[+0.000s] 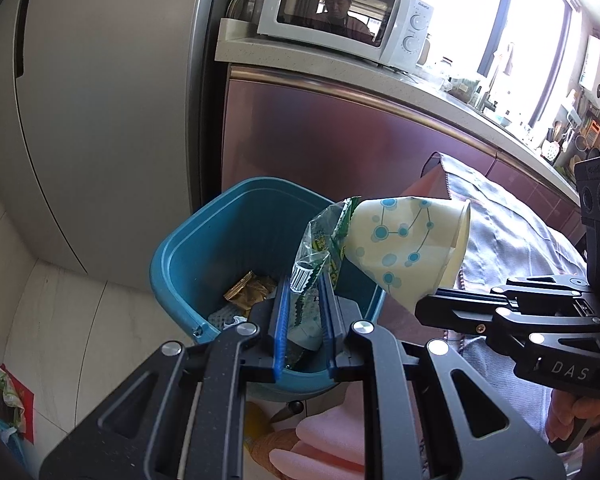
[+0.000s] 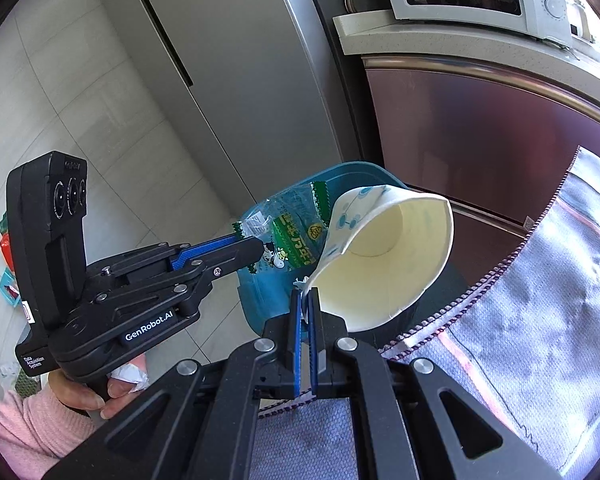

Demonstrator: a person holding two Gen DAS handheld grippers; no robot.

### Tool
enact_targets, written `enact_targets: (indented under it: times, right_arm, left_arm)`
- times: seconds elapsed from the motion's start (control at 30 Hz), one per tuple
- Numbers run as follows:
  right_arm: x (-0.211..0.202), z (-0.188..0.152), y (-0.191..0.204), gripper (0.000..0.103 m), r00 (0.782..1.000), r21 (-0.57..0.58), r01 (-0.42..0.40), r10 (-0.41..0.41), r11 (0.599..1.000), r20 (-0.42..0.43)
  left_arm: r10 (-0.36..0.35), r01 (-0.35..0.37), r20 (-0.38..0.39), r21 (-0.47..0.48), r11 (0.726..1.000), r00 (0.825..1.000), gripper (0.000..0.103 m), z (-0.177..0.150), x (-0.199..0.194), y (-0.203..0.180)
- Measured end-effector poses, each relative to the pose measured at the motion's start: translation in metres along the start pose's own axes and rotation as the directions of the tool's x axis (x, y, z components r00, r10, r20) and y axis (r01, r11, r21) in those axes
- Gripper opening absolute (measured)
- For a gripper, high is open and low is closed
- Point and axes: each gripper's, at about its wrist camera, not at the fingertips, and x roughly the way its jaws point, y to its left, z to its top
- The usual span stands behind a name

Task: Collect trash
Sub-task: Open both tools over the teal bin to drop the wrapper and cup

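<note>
Above the blue bin, ready for dropping, left gripper clamps a snack wrapper; right gripper pinches a paper cup's rim.

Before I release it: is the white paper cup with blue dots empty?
Empty: the white paper cup with blue dots, tipped sideways, shows a bare cream interior.

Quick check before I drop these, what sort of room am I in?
A home kitchen, most likely. A microwave sits on a stone counter cluttered with jars and utensils, beside a tall fridge. The blue bin stands on the tiled floor below both grippers.
</note>
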Motion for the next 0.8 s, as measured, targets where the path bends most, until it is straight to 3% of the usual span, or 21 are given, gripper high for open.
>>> enact_targets:
  times: [0.63,0.8]
  right_arm:
    - [0.020,0.002,-0.001,0.003,0.999,0.003,0.011,-0.011,1.000,-0.047]
    - [0.023,0.003,-0.009,0.006,0.999,0.036,0.000,0.001,0.999,-0.050]
  left_arm:
    - [0.036,-0.037,-0.064,-0.018,0.999,0.997,0.015,-0.005,0.037,0.007]
    - [0.046,-0.048,-0.082,-0.018,0.999,0.996,0.028,-0.006,0.048,0.007]
